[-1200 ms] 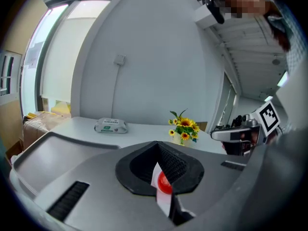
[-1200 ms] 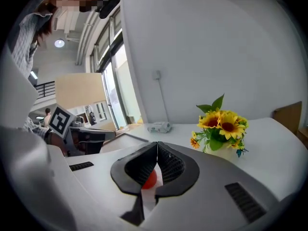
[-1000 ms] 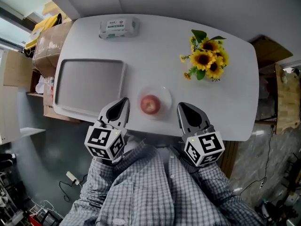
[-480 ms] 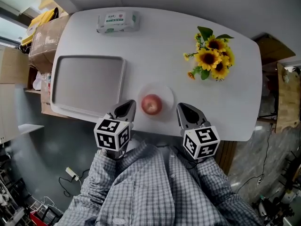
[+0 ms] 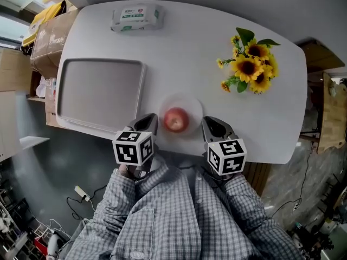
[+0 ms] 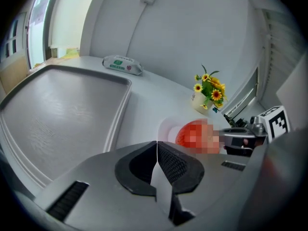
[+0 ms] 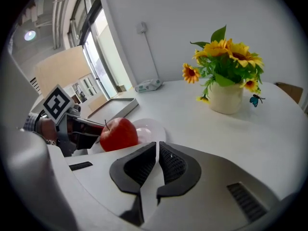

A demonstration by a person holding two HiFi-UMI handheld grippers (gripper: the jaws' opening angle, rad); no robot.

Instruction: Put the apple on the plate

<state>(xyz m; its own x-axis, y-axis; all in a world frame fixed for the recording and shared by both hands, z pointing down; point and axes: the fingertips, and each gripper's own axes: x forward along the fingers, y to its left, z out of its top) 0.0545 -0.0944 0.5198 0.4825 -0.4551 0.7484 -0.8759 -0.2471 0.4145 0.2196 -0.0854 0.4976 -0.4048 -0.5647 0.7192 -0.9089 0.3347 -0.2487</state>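
Observation:
A red apple (image 5: 176,119) sits on a small white plate (image 5: 191,104) near the table's front edge. The right gripper view shows the same apple (image 7: 118,133) on the plate (image 7: 151,128); in the left gripper view the apple (image 6: 198,134) is partly mosaic-covered. My left gripper (image 5: 147,123) hangs just left of the plate, jaws shut and empty. At the plate's right my right gripper (image 5: 212,126) is shut too, holding nothing. Both sit at the table edge, apart from the apple.
A large grey tray (image 5: 101,93) lies at the left. A pack of wipes (image 5: 136,17) lies at the back. A vase of sunflowers (image 5: 254,66) stands at the back right. Cardboard boxes (image 5: 44,39) stand beyond the table's left edge.
Both grippers have drawn back toward the person's body and closer together. The apple stays on the plate.

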